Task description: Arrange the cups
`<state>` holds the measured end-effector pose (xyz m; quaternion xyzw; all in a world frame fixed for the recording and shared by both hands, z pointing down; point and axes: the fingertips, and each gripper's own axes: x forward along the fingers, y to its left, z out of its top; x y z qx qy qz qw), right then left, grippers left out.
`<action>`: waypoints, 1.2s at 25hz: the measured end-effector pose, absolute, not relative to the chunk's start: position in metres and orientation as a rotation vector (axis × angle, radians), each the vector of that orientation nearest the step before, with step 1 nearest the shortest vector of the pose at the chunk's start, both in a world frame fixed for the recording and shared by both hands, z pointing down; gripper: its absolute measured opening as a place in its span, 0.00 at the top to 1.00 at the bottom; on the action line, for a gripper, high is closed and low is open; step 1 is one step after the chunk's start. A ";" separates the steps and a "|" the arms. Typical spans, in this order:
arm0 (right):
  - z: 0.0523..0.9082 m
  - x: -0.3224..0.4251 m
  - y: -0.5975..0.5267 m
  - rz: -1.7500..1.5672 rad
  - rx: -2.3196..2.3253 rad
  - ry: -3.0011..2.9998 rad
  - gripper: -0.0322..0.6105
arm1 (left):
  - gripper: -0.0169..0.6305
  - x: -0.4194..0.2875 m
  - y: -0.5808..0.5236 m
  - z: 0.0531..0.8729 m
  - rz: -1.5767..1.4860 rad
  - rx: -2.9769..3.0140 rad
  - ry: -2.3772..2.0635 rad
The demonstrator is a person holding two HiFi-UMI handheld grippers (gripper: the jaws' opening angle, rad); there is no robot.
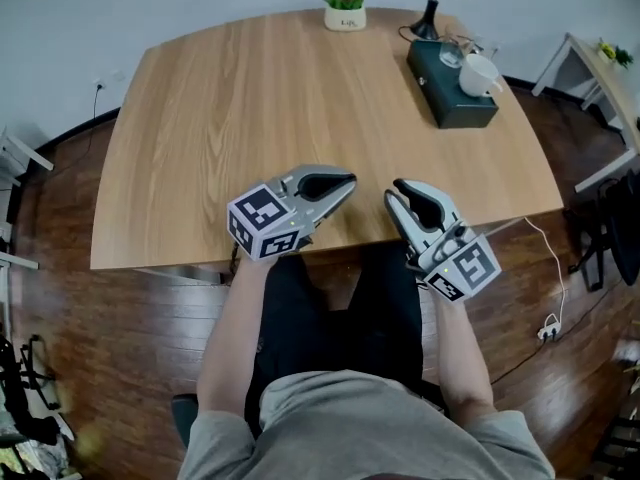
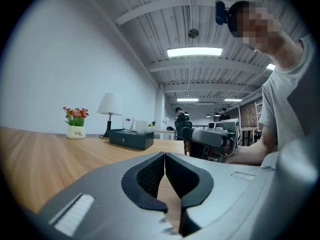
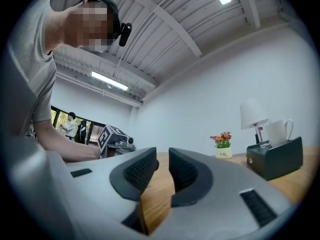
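A white cup (image 1: 478, 73) and a clear glass (image 1: 452, 50) stand on a dark green box (image 1: 450, 103) at the table's far right. The left gripper view shows the cup (image 2: 141, 127) and the glass (image 2: 128, 124) far off. The right gripper view shows the cup (image 3: 280, 132) on the box (image 3: 275, 159). My left gripper (image 1: 350, 181) hovers over the table's near edge, pointing right, shut and empty. My right gripper (image 1: 397, 190) is beside it, its jaws a narrow gap apart with nothing between them. Both are far from the cups.
A wooden table (image 1: 250, 118) carries a flower pot (image 1: 344, 3) and a lamp (image 1: 430, 8) at the back edge. A white shelf (image 1: 600, 78) stands to the right, a cable and plug (image 1: 548, 328) lie on the floor, and bags (image 1: 30, 408) sit at the left.
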<state>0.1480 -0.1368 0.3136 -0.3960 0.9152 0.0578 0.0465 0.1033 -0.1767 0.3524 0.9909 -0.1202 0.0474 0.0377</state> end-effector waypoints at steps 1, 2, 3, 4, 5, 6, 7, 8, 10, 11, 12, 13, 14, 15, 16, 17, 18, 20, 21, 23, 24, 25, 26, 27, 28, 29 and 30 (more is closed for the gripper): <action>0.314 0.151 -0.136 0.172 -1.214 2.786 0.83 | 0.96 0.104 -0.176 0.351 0.141 3.039 -0.376; 0.314 0.155 -0.136 0.164 -1.221 2.777 0.83 | 0.96 0.104 -0.176 0.350 0.133 3.034 -0.383; 0.314 0.158 -0.136 0.155 -1.228 2.769 0.83 | 0.96 0.104 -0.176 0.349 0.122 3.024 -0.390; 0.313 0.161 -0.137 0.147 -1.233 2.763 0.83 | 0.96 0.104 -0.176 0.347 0.109 3.013 -0.399; 0.313 0.163 -0.138 0.140 -1.235 2.760 0.83 | 0.96 0.104 -0.176 0.344 0.097 3.003 -0.409; 0.313 0.164 -0.138 0.135 -1.236 2.759 0.83 | 0.96 0.104 -0.176 0.341 0.086 2.999 -0.420; 0.313 0.164 -0.137 0.134 -1.235 2.759 0.83 | 0.96 0.105 -0.176 0.338 0.077 2.996 -0.432; 0.313 0.163 -0.137 0.137 -1.233 2.761 0.83 | 0.96 0.105 -0.176 0.336 0.070 2.994 -0.443; 0.313 0.162 -0.137 0.149 -1.230 2.768 0.83 | 0.96 0.108 -0.176 0.332 0.065 2.990 -0.458; 0.313 0.161 -0.136 0.153 -1.230 2.771 0.83 | 0.96 0.109 -0.175 0.332 0.071 2.990 -0.461; 0.314 0.161 -0.136 0.155 -1.230 2.774 0.83 | 0.96 0.112 -0.174 0.333 0.084 2.994 -0.463; 0.314 0.161 -0.136 0.155 -1.230 2.776 0.83 | 0.96 0.114 -0.172 0.334 0.099 2.999 -0.465; 0.314 0.161 -0.136 0.157 -1.231 2.777 0.83 | 0.96 0.117 -0.171 0.336 0.115 3.003 -0.464; 0.314 0.162 -0.136 0.160 -1.235 2.778 0.83 | 0.96 0.119 -0.169 0.337 0.127 3.006 -0.464; 0.314 0.162 -0.136 0.166 -1.241 2.780 0.83 | 0.96 0.121 -0.168 0.339 0.137 3.005 -0.463; 0.314 0.163 -0.136 0.172 -1.247 2.781 0.83 | 0.96 0.121 -0.167 0.341 0.144 3.002 -0.463; 0.314 0.163 -0.137 0.173 -1.253 2.781 0.83 | 0.96 0.121 -0.167 0.342 0.148 2.997 -0.464; 0.314 0.164 -0.137 0.163 -1.263 2.771 0.83 | 0.96 0.119 -0.167 0.343 0.142 2.983 -0.469; 0.314 0.166 -0.137 0.157 -1.270 2.765 0.83 | 0.96 0.118 -0.167 0.342 0.133 2.975 -0.473; 0.314 0.171 -0.138 0.149 -1.285 2.754 0.83 | 0.96 0.116 -0.168 0.339 0.109 2.961 -0.481; 0.314 0.173 -0.138 0.145 -1.291 2.748 0.83 | 0.96 0.115 -0.168 0.338 0.100 2.956 -0.484; 0.314 0.175 -0.138 0.140 -1.297 2.743 0.83 | 0.96 0.114 -0.168 0.337 0.093 2.951 -0.486; 0.315 0.176 -0.138 0.135 -1.302 2.739 0.83 | 0.96 0.113 -0.168 0.337 0.089 2.948 -0.487; 0.315 0.177 -0.139 0.132 -1.308 2.736 0.83 | 0.96 0.112 -0.168 0.337 0.086 2.947 -0.486; 0.316 0.177 -0.139 0.130 -1.313 2.735 0.83 | 0.96 0.111 -0.168 0.337 0.085 2.946 -0.485; 0.316 0.178 -0.139 0.130 -1.317 2.734 0.83 | 0.96 0.110 -0.167 0.337 0.083 2.946 -0.484; 0.317 0.178 -0.139 0.130 -1.320 2.734 0.83 | 0.96 0.109 -0.167 0.337 0.081 2.944 -0.484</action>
